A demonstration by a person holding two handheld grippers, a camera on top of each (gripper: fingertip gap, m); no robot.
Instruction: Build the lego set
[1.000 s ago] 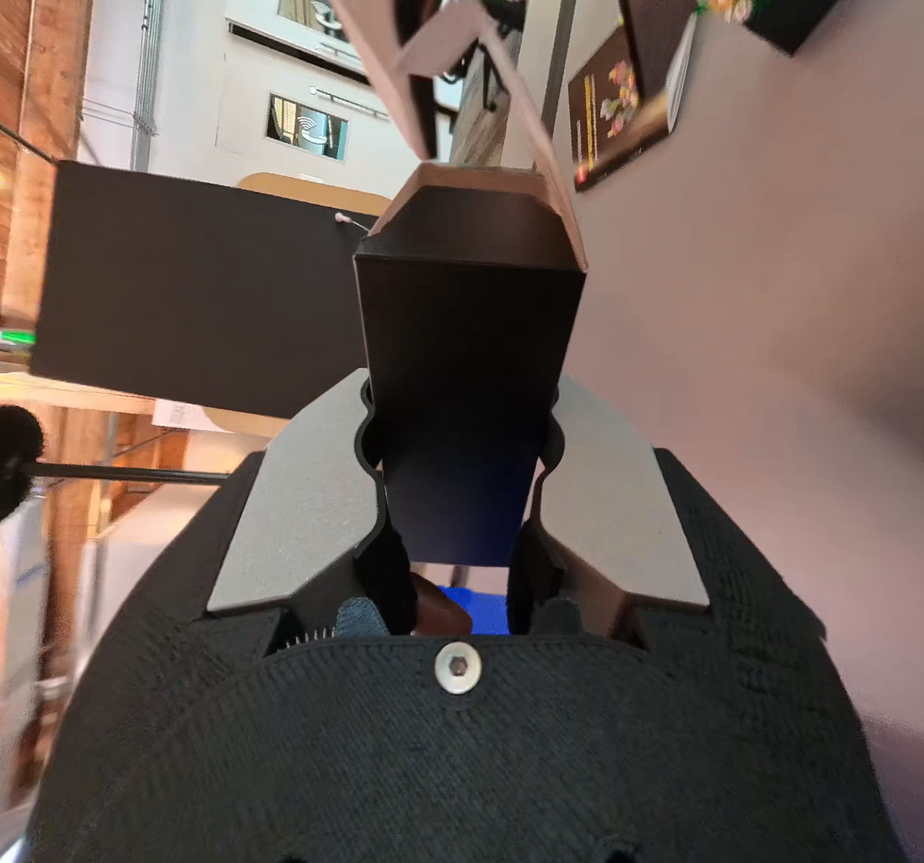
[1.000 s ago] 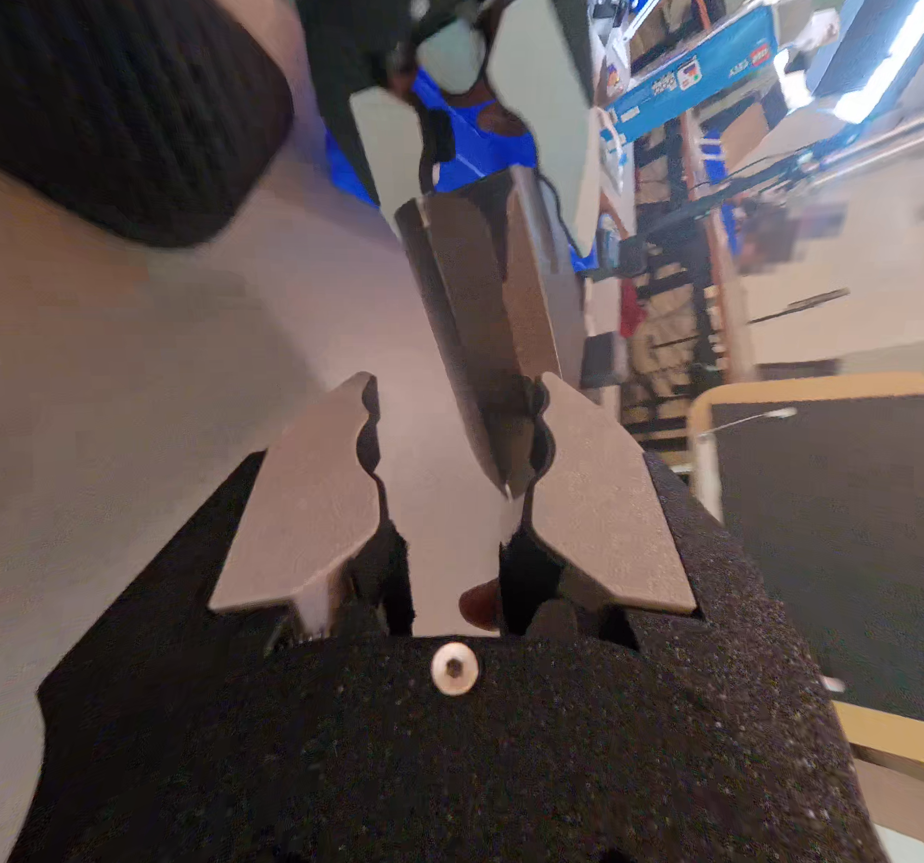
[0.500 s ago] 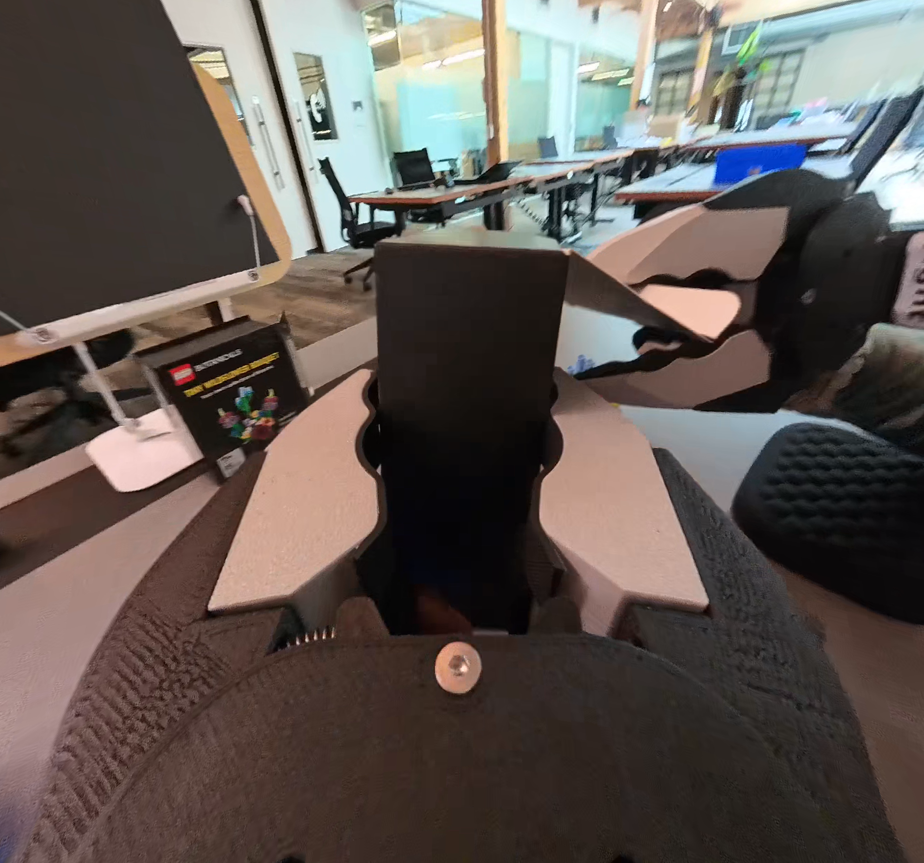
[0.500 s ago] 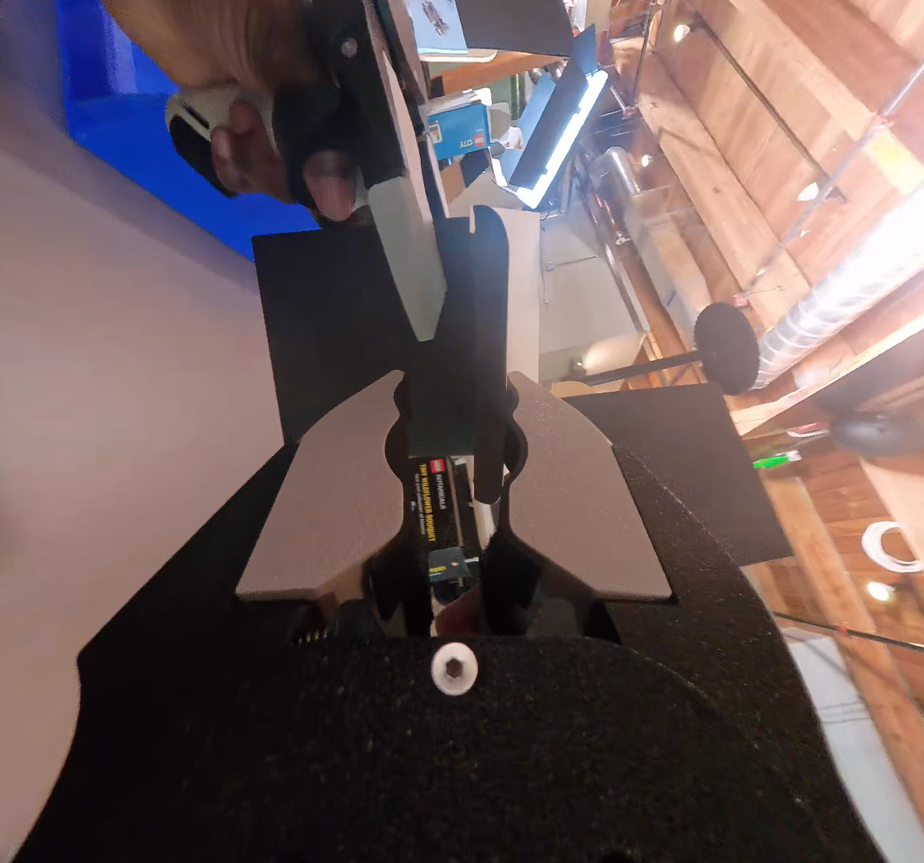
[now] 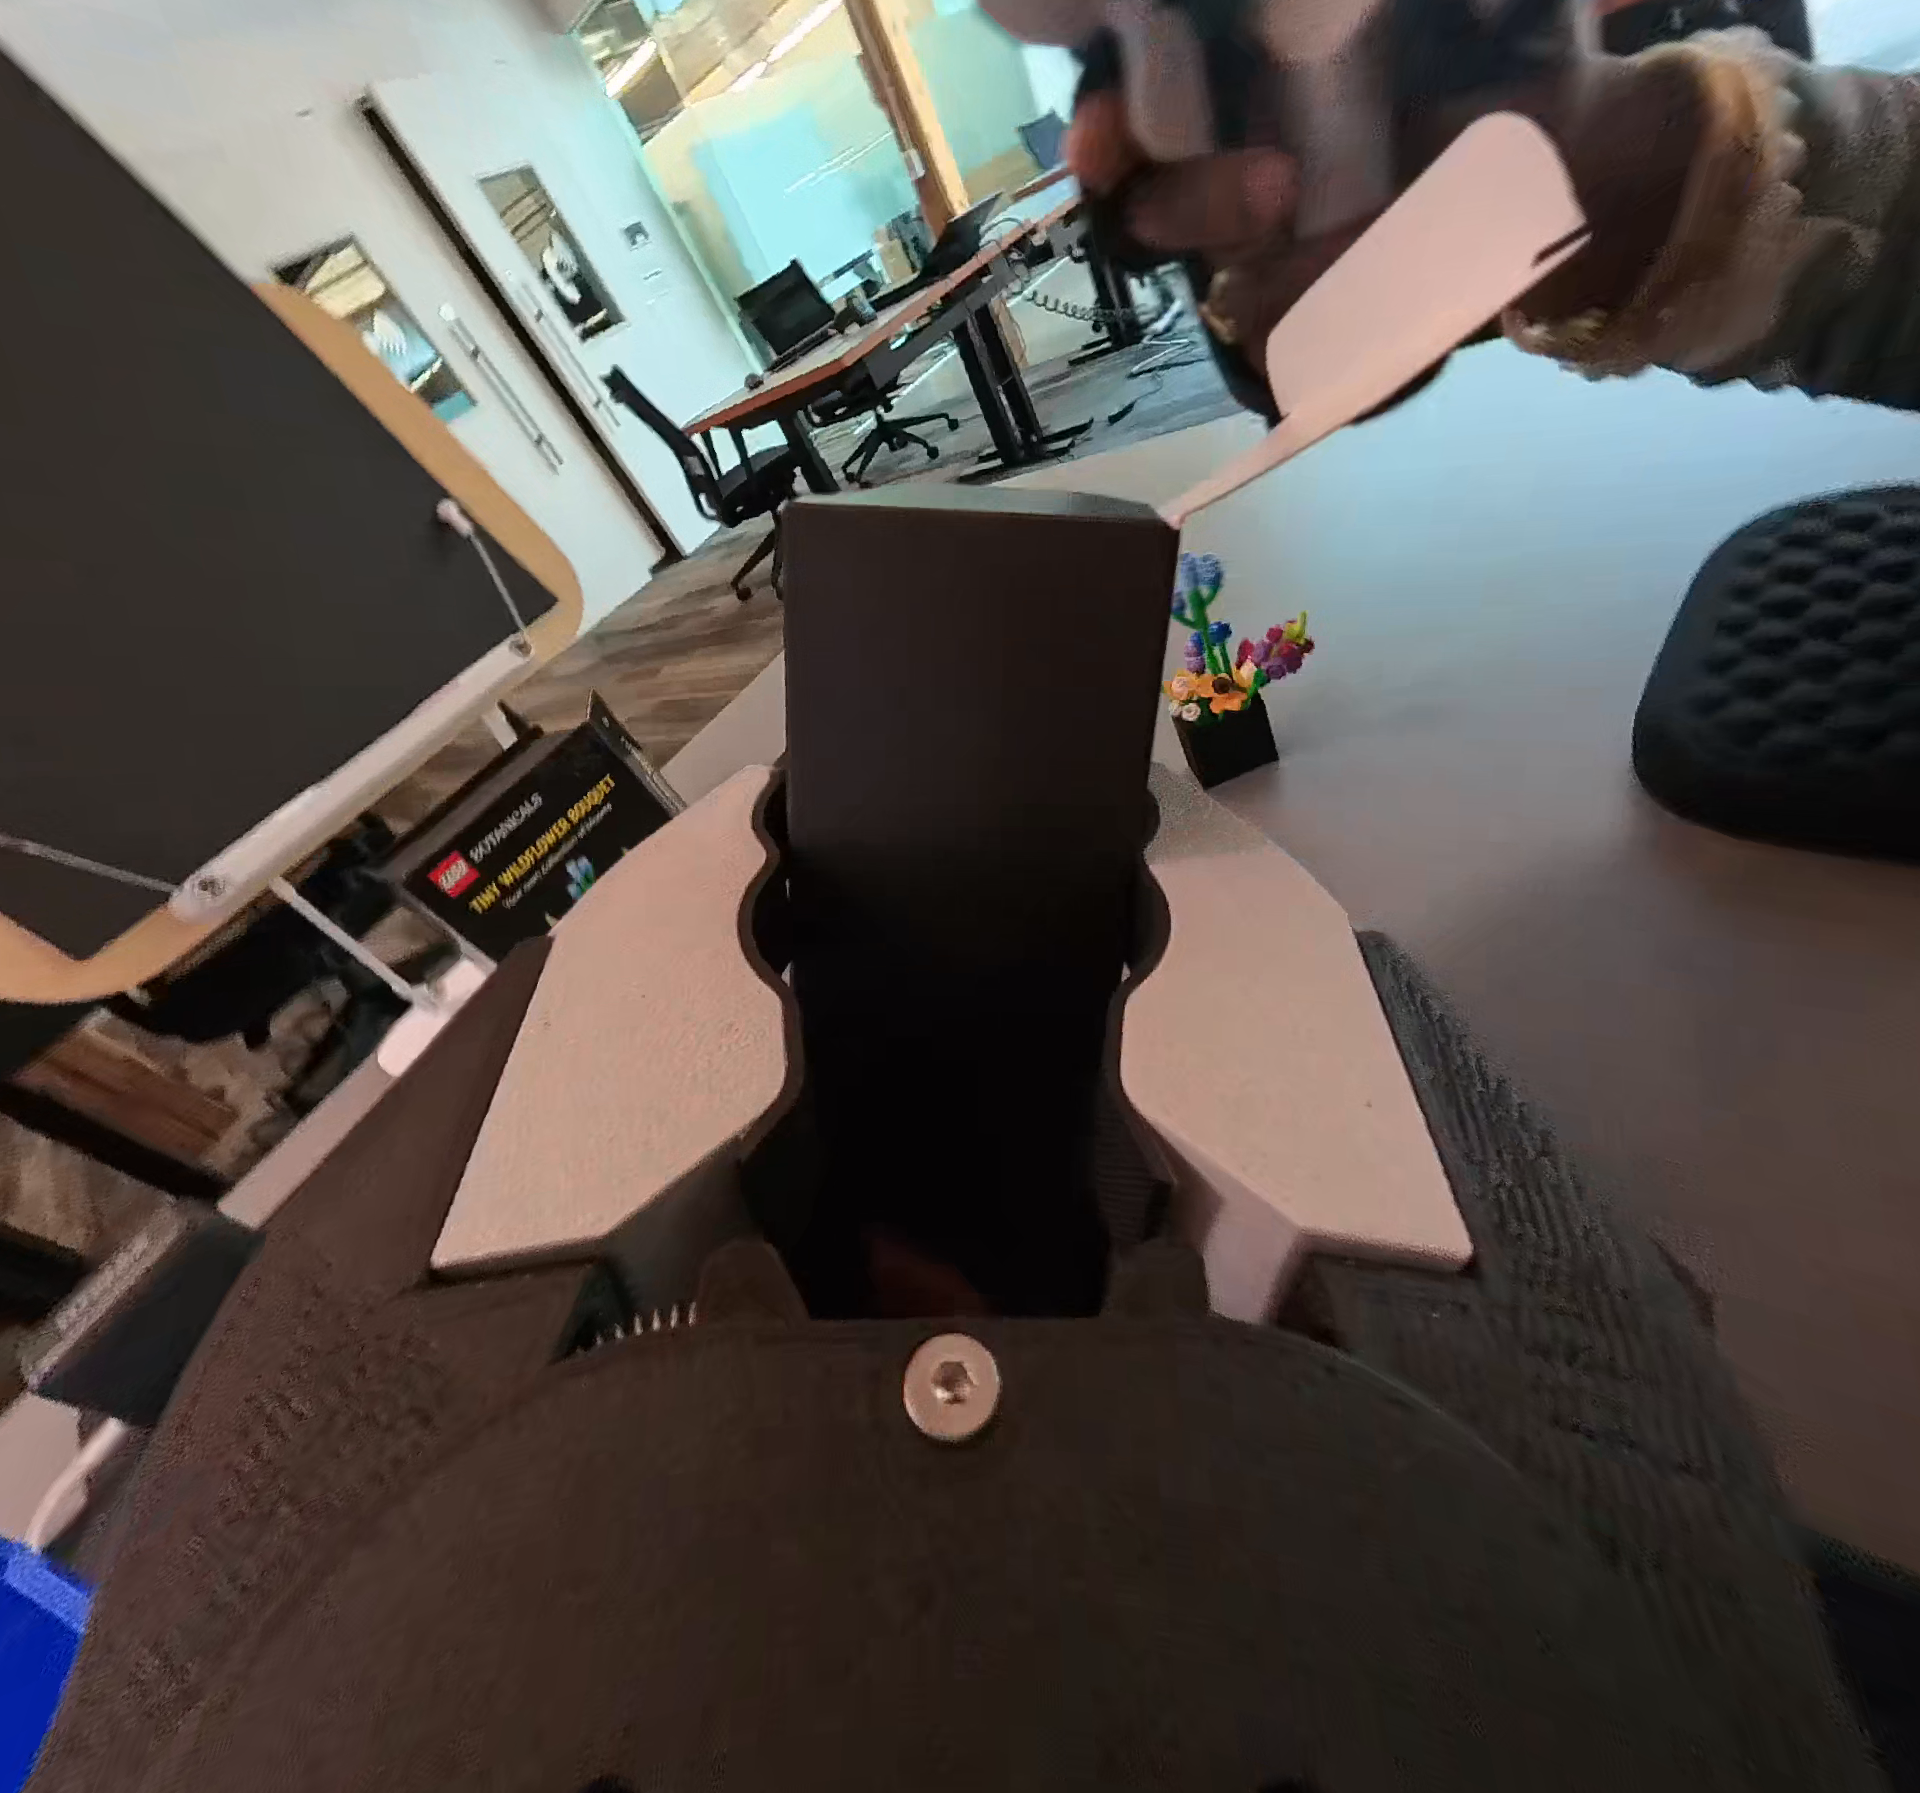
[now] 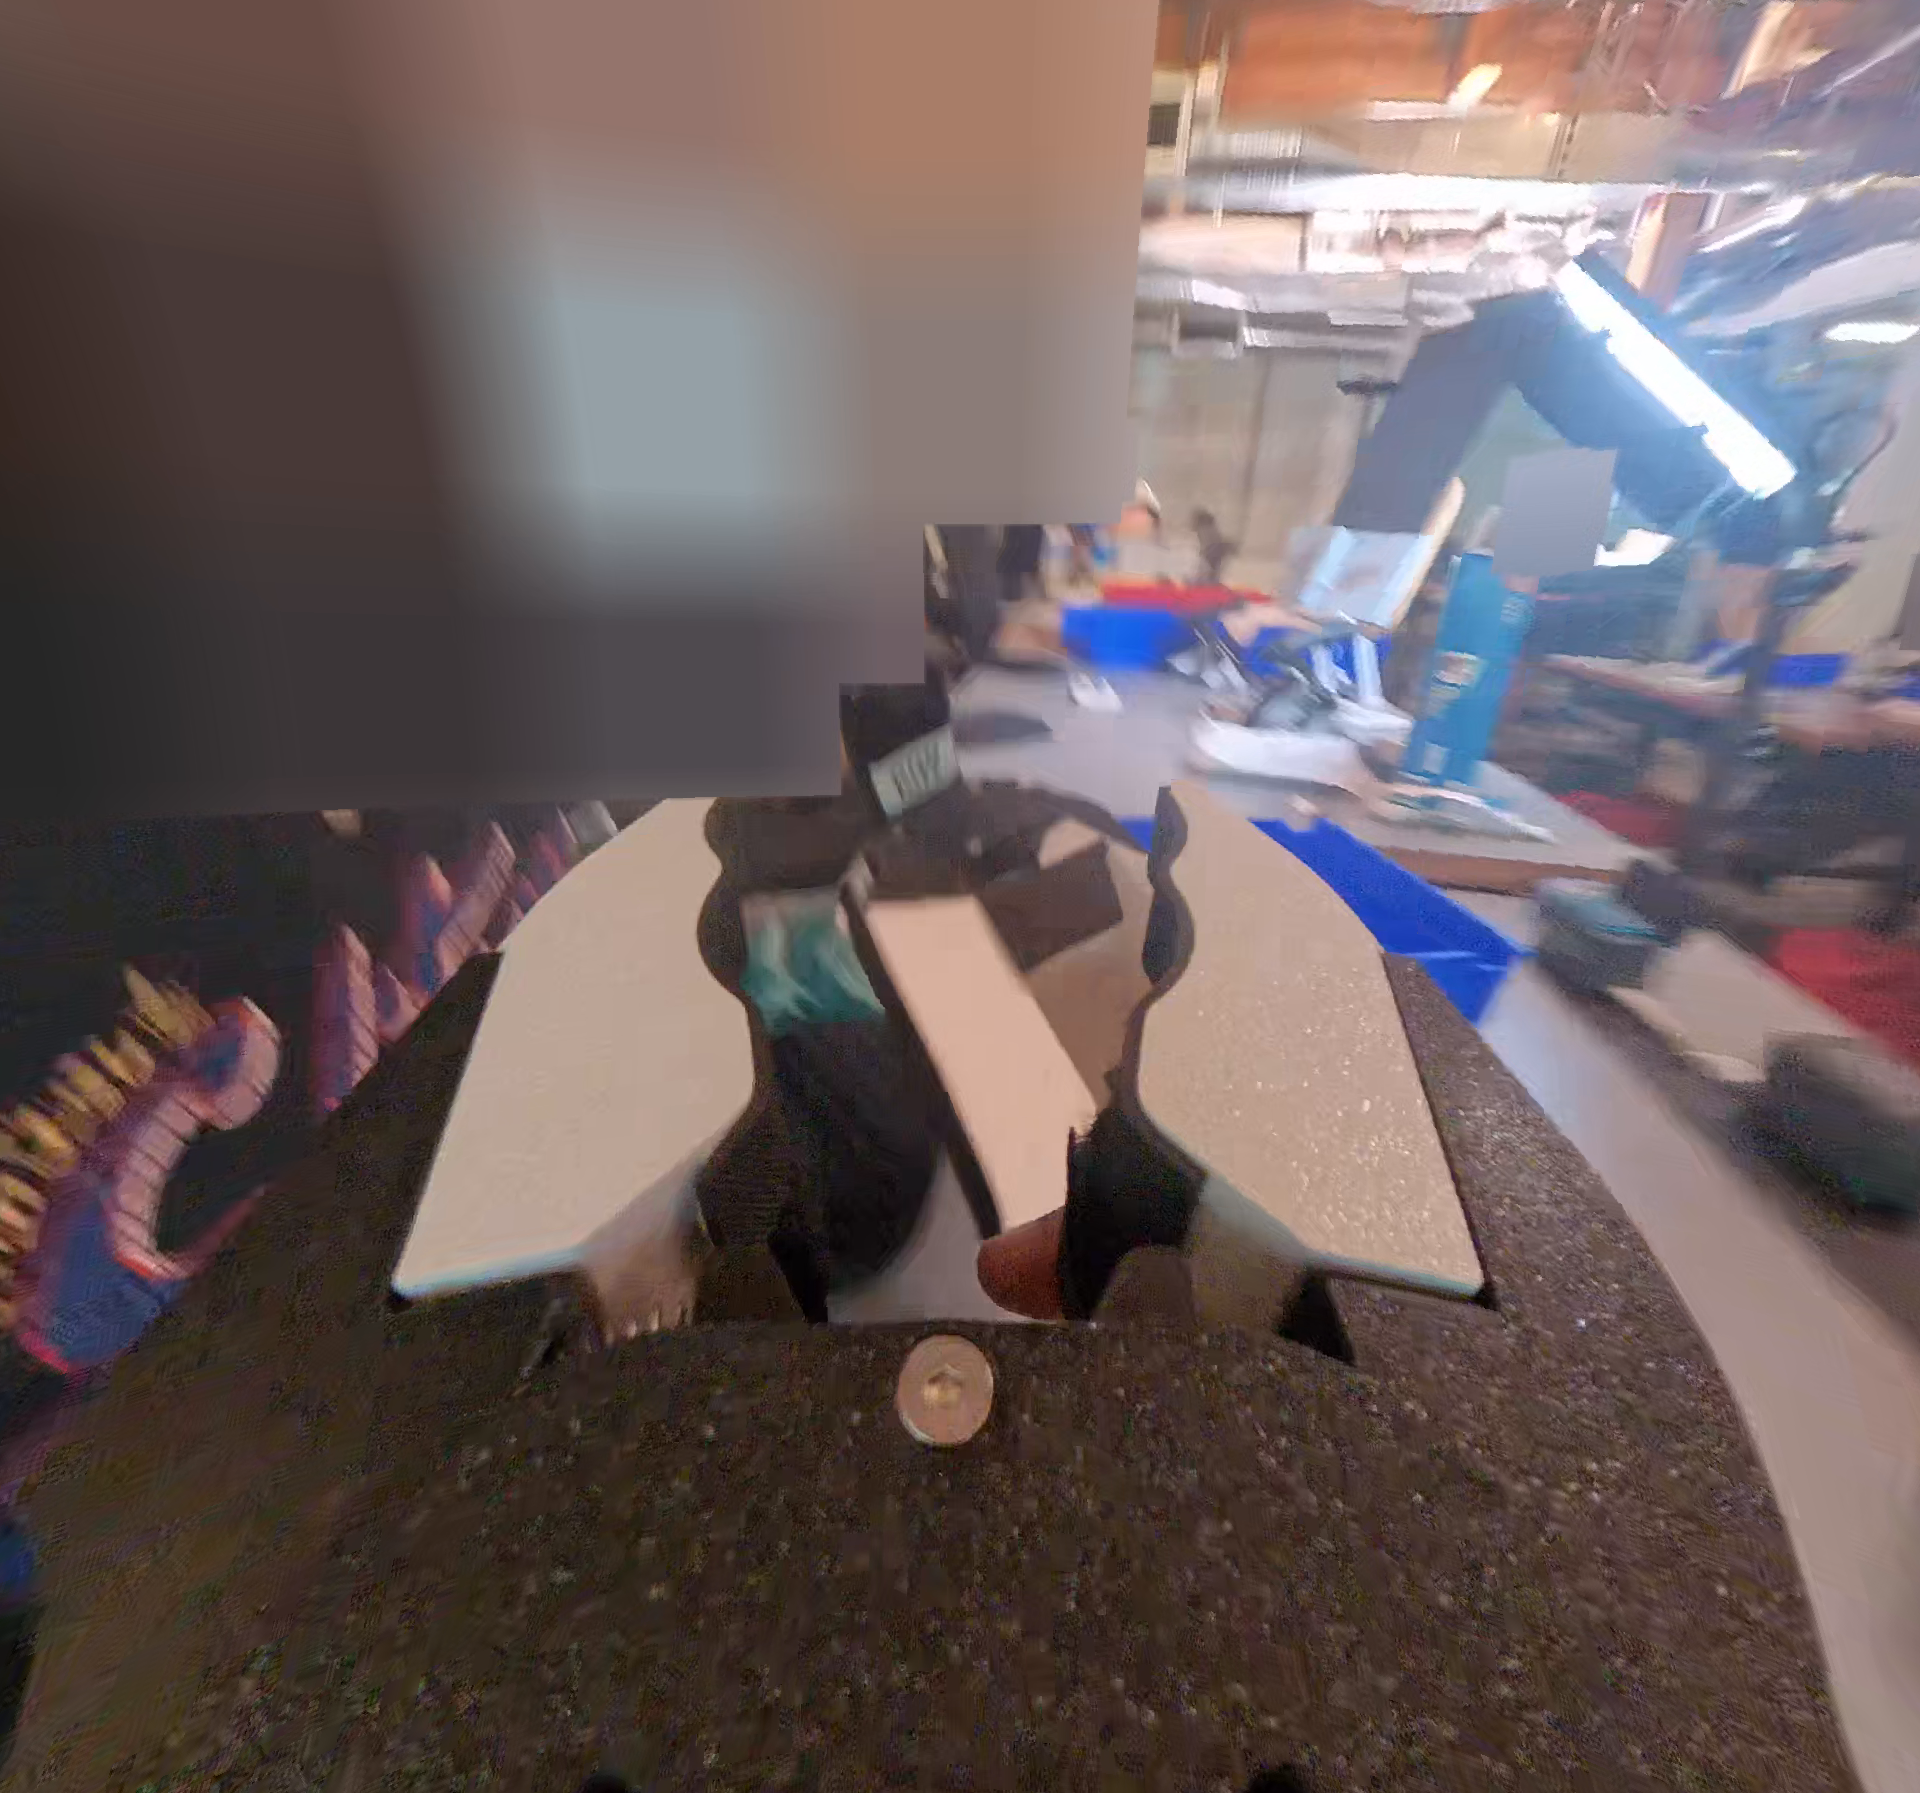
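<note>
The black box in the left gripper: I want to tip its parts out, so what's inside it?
Cannot tell. The black box shows only closed dark faces between the left gripper fingers; its open flap points away, hiding the contents.

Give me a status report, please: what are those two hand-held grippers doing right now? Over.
Left hand-held gripper clamped on black box. Right hand-held gripper open, box flap between its fingers. Nothing blocking.

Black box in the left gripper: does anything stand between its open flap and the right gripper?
Nothing visible does. The right gripper, blurred, is close above the open flap of the black box, which the left gripper clamps.
</note>
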